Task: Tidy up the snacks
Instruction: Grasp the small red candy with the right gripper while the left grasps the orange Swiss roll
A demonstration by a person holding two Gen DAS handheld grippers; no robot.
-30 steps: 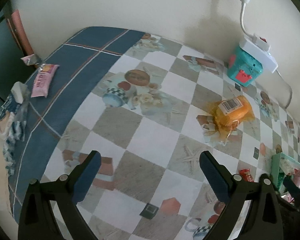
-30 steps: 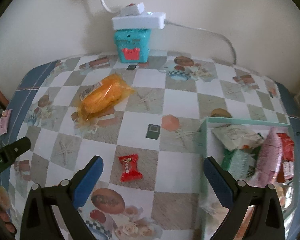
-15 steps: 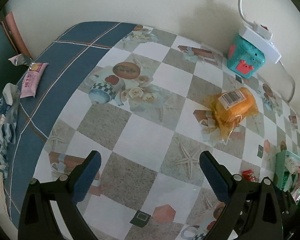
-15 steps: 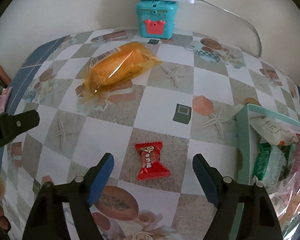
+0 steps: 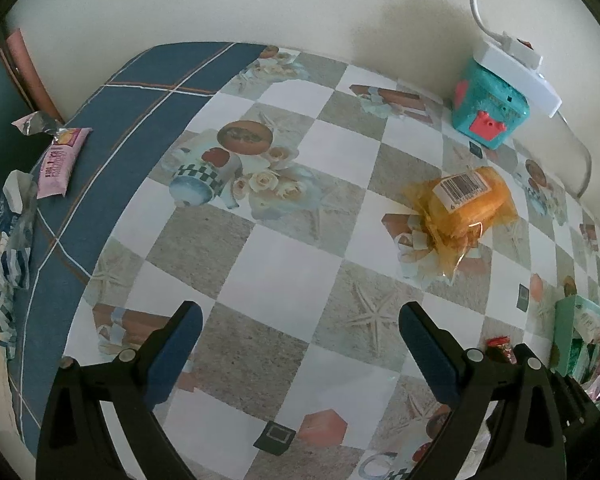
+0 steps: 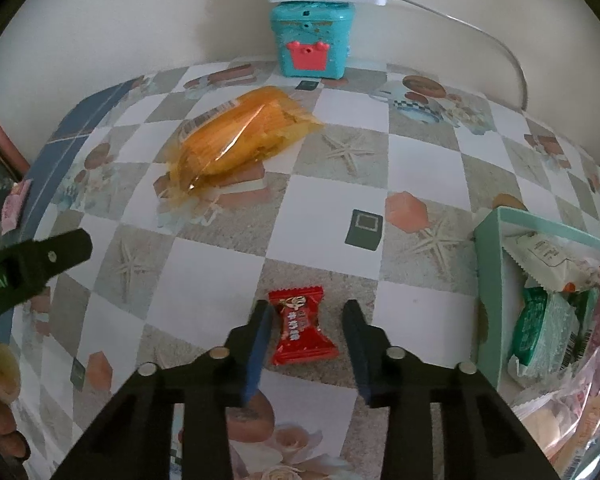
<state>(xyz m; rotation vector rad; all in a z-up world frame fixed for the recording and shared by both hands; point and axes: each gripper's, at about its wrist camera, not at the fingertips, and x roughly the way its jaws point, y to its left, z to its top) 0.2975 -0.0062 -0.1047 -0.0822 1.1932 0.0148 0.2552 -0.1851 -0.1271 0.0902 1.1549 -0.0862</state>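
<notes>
Straddling the red candy on the checkered tablecloth, our right gripper has its jaws apart, one finger on each side of the wrapper and not yet pinching it. Our left gripper hangs wide open and empty. Beside the candy stands the green box of snacks; farther back lies an orange packet.

Red candy, flat on worktop. Orange pack, lying askew farther back. Green box at right, crammed with wrapped snacks.
</notes>
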